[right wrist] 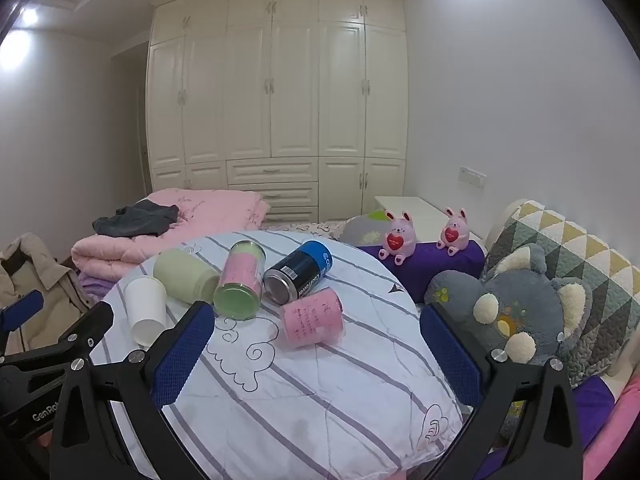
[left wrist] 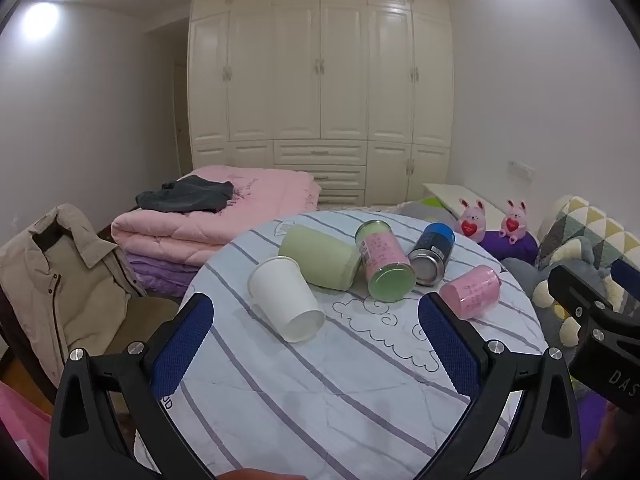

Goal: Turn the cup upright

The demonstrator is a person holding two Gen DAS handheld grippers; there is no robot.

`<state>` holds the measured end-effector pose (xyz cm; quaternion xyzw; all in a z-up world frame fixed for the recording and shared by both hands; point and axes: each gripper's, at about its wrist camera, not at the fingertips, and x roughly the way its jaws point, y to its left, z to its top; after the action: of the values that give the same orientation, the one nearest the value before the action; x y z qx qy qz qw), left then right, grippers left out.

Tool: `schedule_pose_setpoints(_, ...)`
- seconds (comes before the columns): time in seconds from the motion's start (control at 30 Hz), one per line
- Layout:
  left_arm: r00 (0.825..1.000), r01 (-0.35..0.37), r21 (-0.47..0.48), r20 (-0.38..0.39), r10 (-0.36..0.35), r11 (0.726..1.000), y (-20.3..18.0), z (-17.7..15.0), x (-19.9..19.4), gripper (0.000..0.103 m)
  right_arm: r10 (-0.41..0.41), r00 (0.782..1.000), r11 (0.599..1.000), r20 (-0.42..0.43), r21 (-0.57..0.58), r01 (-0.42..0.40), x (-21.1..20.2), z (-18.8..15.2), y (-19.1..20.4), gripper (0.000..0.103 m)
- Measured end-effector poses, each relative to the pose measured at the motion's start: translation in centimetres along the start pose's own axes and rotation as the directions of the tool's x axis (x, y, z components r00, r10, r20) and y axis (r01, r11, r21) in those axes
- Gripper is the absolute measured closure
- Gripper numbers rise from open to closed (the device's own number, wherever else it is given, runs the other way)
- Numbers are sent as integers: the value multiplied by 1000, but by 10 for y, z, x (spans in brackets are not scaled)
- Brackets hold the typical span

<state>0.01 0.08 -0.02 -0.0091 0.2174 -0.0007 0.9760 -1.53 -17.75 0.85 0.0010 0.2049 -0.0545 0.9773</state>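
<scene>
Left gripper (left wrist: 316, 312): we see its jaws spread wide, blue pads (left wrist: 182, 344) apart, grasping nothing and touching nothing; it hangs above the near part of the table (left wrist: 304, 408).
Right gripper (right wrist: 316, 312): we see it likewise spread wide and empty, above the table's near right part; its body shows at the right edge of the left wrist view.
White cup (left wrist: 286, 298): it lies on its side on the table's left part, mouth toward the far left, base toward us. In the left wrist view it sits between the pads' lines, closer to the left pad, and apart from both.
Green cup (left wrist: 320, 258): on its side, just behind the white cup and touching it as far as we can tell.
Green-lid can (left wrist: 384, 266): on its side, touching the green cup's right end.
Blue can (left wrist: 432, 254): on its side, just beside the green-lid can.
Pink can (left wrist: 472, 290): on its side, nearest the right pad in the left wrist view, apart from it.
Edges: the table is round; the white cup lies near its left rim, the pink can near its right rim.
Open room: we see bare striped cloth (right wrist: 304, 400) across the whole near half, between the grippers and the cans.
Surroundings: a chair with a jacket (left wrist: 60, 280) to the left, a grey plush (right wrist: 516, 312) close to the right rim.
</scene>
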Motion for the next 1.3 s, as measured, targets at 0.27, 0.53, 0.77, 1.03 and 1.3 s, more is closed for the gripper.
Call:
schedule_pose_setpoints(0.27, 1000, -12, 11, 0, 12, 1000, -1, 0, 0, 0, -5, 1000, 1000, -12, -12, 5, 2, -1, 2, 0)
schedule_pose_setpoints(0.53, 1000, -11, 27, 4, 11, 1000, -3, -1, -2, 0, -7, 1000, 1000, -29, -21, 7, 3, -1, 2, 0)
schedule_pose_setpoints(0.77, 1000, -10, 33, 9, 10, 999, -4, -1, -5, 0, -13, 999, 999, -44, -31, 11, 4, -4, 2, 0)
schedule_pose_setpoints(1.03, 1000, -13, 35, 10, 13, 999, -5, 0, -6, 0, -19, 998, 999, -56, -36, 17, 5, -4, 1, 0)
schedule_pose_setpoints(1.3, 1000, -12, 43, 11, 11, 999, -7, 1, -8, 0, -28, 997, 999, -67, -41, 26, 6, -5, 0, 0)
